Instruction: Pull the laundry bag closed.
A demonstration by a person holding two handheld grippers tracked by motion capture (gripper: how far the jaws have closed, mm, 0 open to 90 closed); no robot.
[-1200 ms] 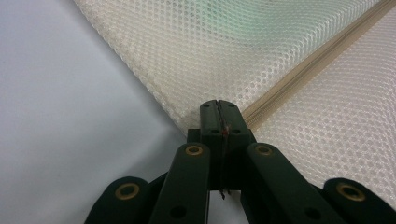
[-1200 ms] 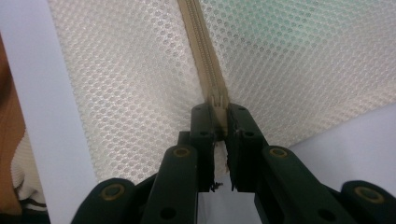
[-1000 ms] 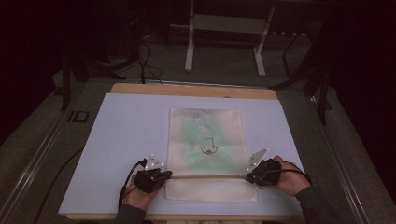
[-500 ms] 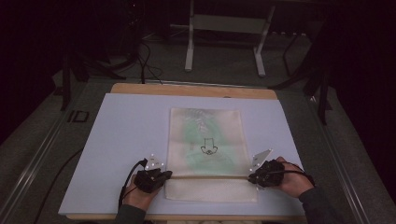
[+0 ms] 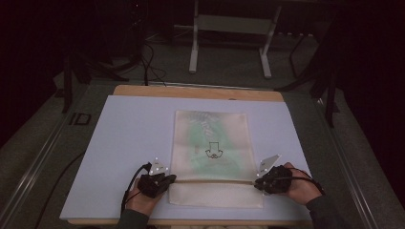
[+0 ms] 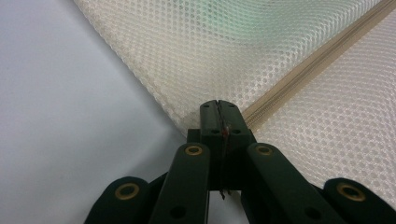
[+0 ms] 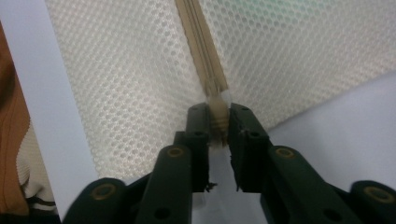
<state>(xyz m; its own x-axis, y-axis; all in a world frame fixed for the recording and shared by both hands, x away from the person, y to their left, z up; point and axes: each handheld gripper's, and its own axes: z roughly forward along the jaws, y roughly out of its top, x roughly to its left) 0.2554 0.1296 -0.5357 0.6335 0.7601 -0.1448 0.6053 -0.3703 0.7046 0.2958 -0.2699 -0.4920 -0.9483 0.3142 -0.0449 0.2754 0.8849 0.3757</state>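
Dim room, pale tabletop: left hand-held gripper and right hand-held gripper each pinch closed on mesh bag's zipper ends; nothing visibly done yet.

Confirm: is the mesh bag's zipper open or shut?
Shut, seemingly: the zipper runs as one unbroken line across the mesh bag, no gap showing.

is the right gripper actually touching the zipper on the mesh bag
Touching. In the right gripper view, the right gripper has its jaws closed on the end of the beige zipper of the mesh bag, the strip pinched between them.
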